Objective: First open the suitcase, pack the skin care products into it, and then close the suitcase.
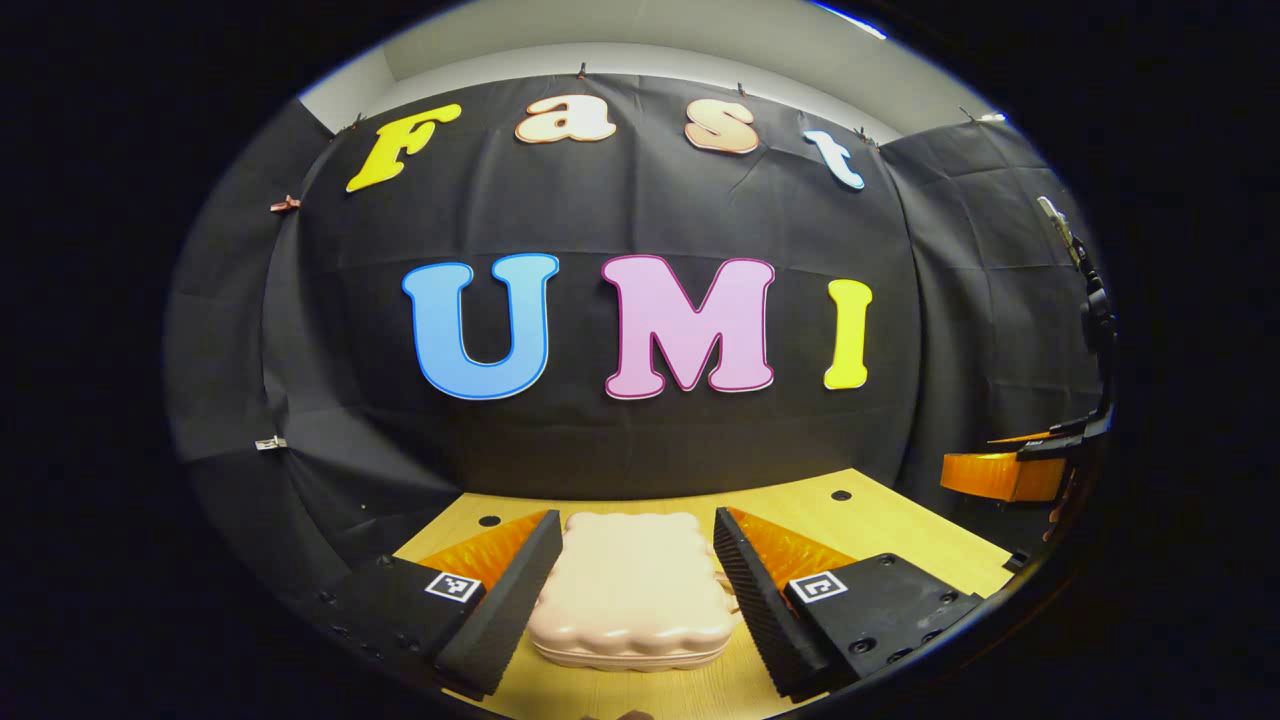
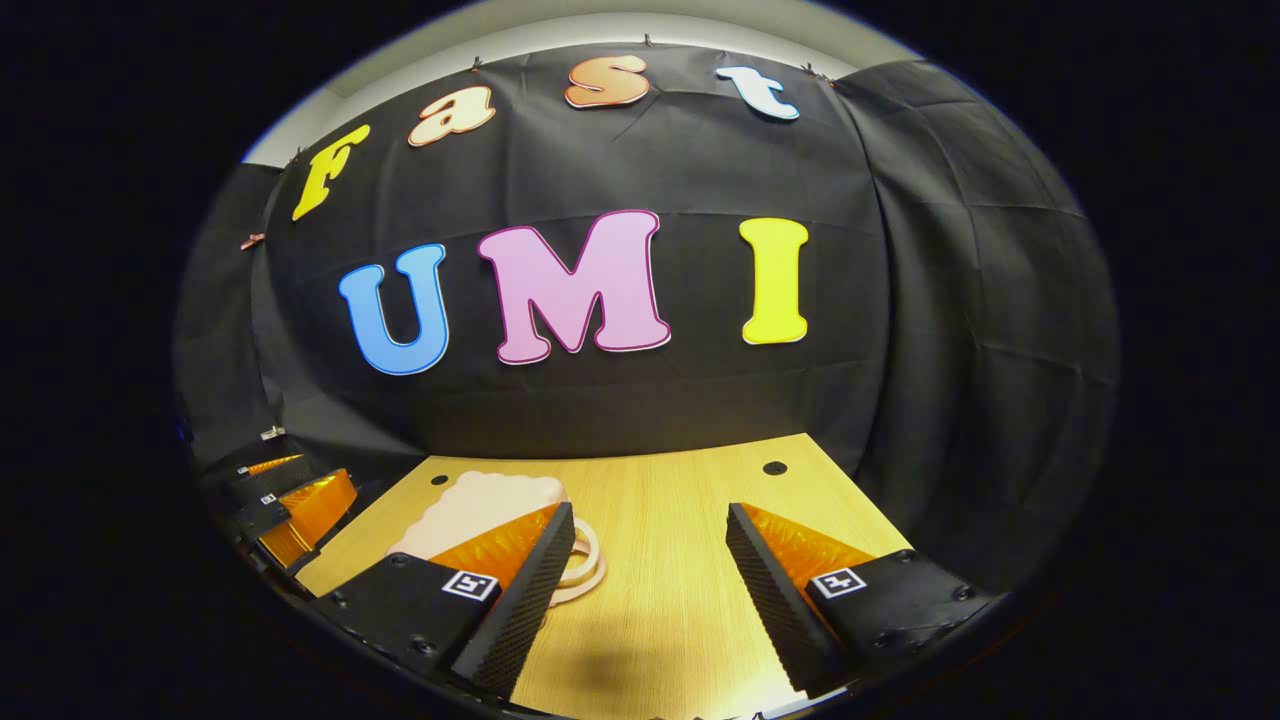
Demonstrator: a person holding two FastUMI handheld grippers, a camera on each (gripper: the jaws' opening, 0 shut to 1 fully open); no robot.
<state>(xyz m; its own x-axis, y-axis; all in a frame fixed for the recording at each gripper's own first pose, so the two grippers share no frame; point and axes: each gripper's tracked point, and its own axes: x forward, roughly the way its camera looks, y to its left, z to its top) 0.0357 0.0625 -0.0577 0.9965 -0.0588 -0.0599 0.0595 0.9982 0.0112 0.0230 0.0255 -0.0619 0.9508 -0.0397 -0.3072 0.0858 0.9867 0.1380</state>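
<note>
A small pale pink suitcase [image 1: 632,590] with a scalloped edge lies flat and closed on the wooden table [image 1: 880,520]. In the left gripper view my left gripper [image 1: 632,590] is open, one finger on each side of the case, a little above it. In the right gripper view the suitcase [image 2: 480,510] lies at the left, partly hidden behind the left finger, and its looped handle [image 2: 585,565] pokes out toward the middle. My right gripper [image 2: 650,580] is open over bare table to the right of the case.
The other gripper [image 1: 1010,470] shows at the right edge of the left gripper view, and another one [image 2: 290,500] at the left edge of the right gripper view. The table [image 2: 680,520] has small round holes near its back edge. Black cloth walls close the back and sides.
</note>
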